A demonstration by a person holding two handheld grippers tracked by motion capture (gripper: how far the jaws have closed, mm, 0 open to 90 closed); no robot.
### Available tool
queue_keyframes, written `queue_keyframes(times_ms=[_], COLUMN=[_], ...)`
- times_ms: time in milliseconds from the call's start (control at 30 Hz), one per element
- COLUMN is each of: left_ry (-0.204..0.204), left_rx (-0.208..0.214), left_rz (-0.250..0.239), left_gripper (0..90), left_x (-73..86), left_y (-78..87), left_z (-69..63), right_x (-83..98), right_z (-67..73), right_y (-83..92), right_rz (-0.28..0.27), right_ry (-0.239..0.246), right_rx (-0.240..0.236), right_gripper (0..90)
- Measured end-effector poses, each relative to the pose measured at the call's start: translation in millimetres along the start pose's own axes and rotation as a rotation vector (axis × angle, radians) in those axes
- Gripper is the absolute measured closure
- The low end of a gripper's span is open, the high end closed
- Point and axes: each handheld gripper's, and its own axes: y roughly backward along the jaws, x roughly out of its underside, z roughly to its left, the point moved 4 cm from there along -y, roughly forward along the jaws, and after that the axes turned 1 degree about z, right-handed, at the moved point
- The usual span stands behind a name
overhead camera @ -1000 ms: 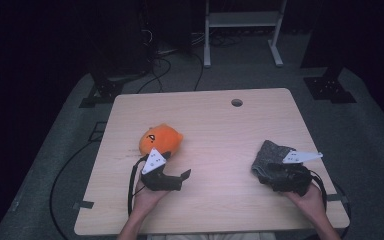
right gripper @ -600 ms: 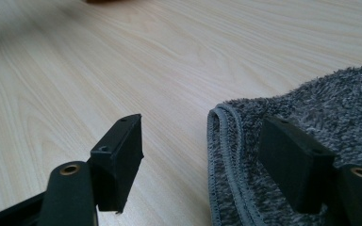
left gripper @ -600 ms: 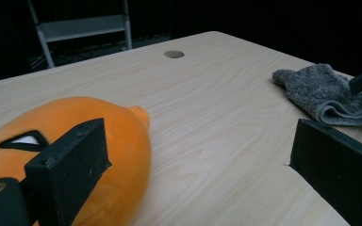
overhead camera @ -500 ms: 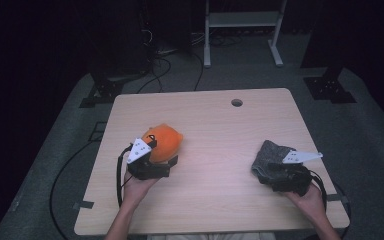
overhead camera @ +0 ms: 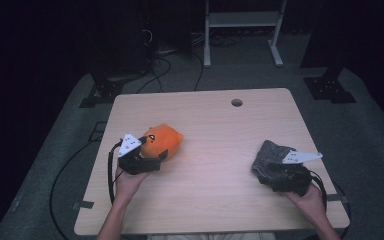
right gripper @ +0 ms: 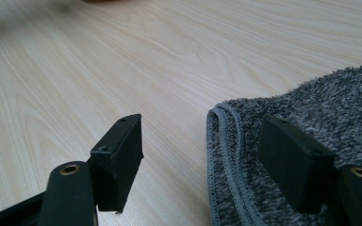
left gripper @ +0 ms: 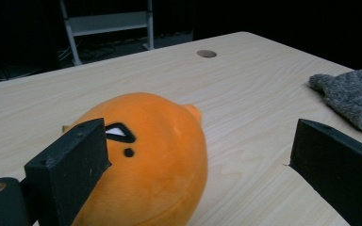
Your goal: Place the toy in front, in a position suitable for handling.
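An orange plush toy (overhead camera: pixel 162 140) with a black-and-white eye lies left of centre on the wooden table (overhead camera: pixel 215 125). My left gripper (overhead camera: pixel 152 151) is at its near side and open wide. In the left gripper view the plush toy (left gripper: pixel 155 155) sits by the left jaw, with bare table between it and the right jaw; left gripper (left gripper: pixel 200 141). A grey fuzzy sock-like cloth (overhead camera: pixel 267 156) lies at the right. My right gripper (overhead camera: pixel 274 170) stands open at its near edge. In the right gripper view one jaw is over the cloth (right gripper: pixel 311 113) and one over bare wood; right gripper (right gripper: pixel 200 129).
A round cable hole (overhead camera: pixel 236 102) sits near the table's far edge. Behind the table stand a white metal frame (overhead camera: pixel 242 20) and dark stands with cables on the grey floor. The grey cloth (left gripper: pixel 353 96) also appears far right in the left gripper view.
My left gripper has moved left and away from the person, up to the orange plush toy. The right gripper and the grey cloth have stayed put.
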Motion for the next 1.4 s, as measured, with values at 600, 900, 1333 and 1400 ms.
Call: queue_keyframes(times_ms=[600,900,1333,1400], left_ry=[0.054,0.069,0.099,0.09], left_rx=[-0.072,-0.083,-0.018,-0.024], left_rz=[0.034,0.072,0.191,0.201], left_gripper=[5.0,5.0,13.6,20.9], left_x=[4.6,7.3,23.4,23.4], left_y=[-2.8,-15.0,-36.0,-35.7], left_z=[35.6,44.5,43.2,41.6], right_x=[-0.7,-1.1,-0.7,-0.6], right_z=[1.0,1.1,1.0,1.0], right_y=[-0.9,-1.1,-1.1,-0.4], right_rz=[0.003,0.001,0.001,0.0], right_ry=[0.007,0.008,0.006,0.006], right_rx=[-0.001,-0.001,-0.006,-0.008], right_gripper=[30.0,30.0,30.0,30.0])
